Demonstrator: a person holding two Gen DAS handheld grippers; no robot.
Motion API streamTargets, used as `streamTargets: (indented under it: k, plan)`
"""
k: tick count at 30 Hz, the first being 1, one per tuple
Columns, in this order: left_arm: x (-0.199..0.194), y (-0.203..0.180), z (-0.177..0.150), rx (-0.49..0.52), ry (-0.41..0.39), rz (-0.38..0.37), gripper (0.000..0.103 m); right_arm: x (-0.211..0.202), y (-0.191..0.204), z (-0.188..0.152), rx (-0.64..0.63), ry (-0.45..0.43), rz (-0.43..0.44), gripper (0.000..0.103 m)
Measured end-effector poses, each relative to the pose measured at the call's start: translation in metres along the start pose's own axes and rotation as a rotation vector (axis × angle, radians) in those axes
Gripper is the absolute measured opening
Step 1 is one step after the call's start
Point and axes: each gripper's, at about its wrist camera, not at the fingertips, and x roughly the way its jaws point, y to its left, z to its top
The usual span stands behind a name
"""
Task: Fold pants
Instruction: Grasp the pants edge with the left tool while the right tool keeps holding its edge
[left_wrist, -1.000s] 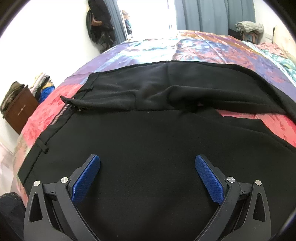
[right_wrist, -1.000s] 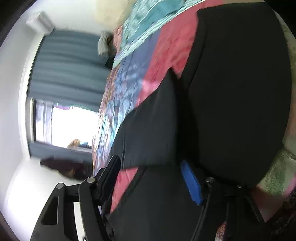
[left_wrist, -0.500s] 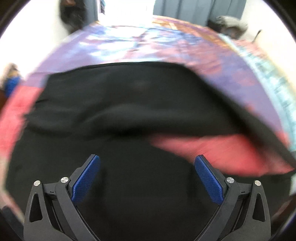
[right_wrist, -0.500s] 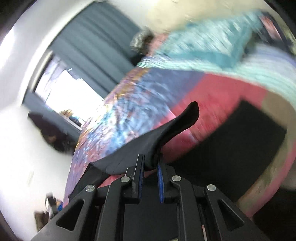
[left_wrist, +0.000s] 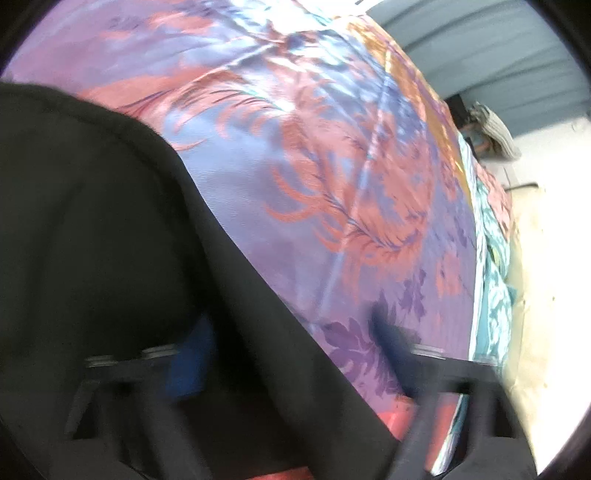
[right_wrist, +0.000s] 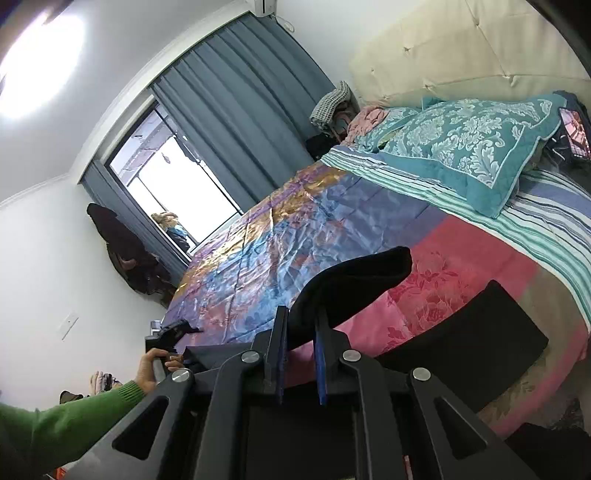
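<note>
The black pants lie on a colourful bedspread. In the blurred left wrist view my left gripper is open, its blue pads wide apart over an edge of the black cloth. In the right wrist view my right gripper is shut on a pant leg end and holds it up above the bed. The other leg lies flat on the pink part of the bedspread.
A teal pillow and a cream headboard are at the bed's head. Blue curtains and a window stand beyond the bed. My green-sleeved left arm reaches in at lower left.
My right gripper closed on a pant leg end and lifted it off the bed. My left gripper swung right along the pants towards the far edge, still open.
</note>
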Motion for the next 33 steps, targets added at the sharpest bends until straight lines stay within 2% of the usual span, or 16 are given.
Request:
streamTargets:
  k: [1,4,7,10,12,14,15,17,19,21,23,29,33]
  plan:
    - [0.0,0.005,0.0,-0.012,0.017,0.005,0.005,-0.001,-0.001,0.001,-0.004,0.004,0.0,0.013]
    - [-0.025,0.01,-0.005,0.011,-0.033,-0.027,0.008,0.008,-0.011,0.006,-0.022,0.029,-0.027,0.013]
    - [-0.086,-0.011,-0.025,0.144,-0.136,-0.04,0.008,0.027,-0.03,0.018,-0.005,0.059,-0.031,0.013]
    - [-0.167,-0.018,-0.077,0.261,-0.304,-0.024,0.01,0.036,-0.043,0.042,0.003,0.047,-0.007,0.012]
    - [-0.195,-0.003,-0.12,0.28,-0.35,-0.007,0.011,0.036,-0.055,0.054,0.011,0.064,-0.009,0.012]
    - [-0.197,0.025,-0.169,0.27,-0.323,0.044,0.012,0.035,-0.073,0.056,0.017,0.103,-0.047,0.012]
    - [-0.185,0.045,-0.199,0.271,-0.281,0.099,0.014,0.037,-0.087,0.052,0.034,0.138,-0.075,0.012]
    - [-0.162,0.069,-0.232,0.264,-0.222,0.162,0.014,0.041,-0.116,0.039,0.081,0.214,-0.133,0.012]
    - [-0.149,0.087,-0.249,0.219,-0.179,0.18,0.014,0.048,-0.141,0.019,0.121,0.308,-0.201,0.012]
    - [-0.147,0.094,-0.258,0.208,-0.167,0.197,0.014,0.053,-0.156,0.0,0.125,0.387,-0.259,0.012]
    - [-0.149,0.089,-0.262,0.233,-0.188,0.204,0.014,0.052,-0.163,-0.013,0.11,0.412,-0.308,0.012]
    - [-0.153,0.072,-0.265,0.278,-0.218,0.183,0.012,0.041,-0.173,-0.01,0.153,0.37,-0.345,0.012]
    - [-0.15,0.057,-0.273,0.356,-0.215,0.187,0.009,0.041,-0.178,-0.005,0.133,0.363,-0.396,0.012]
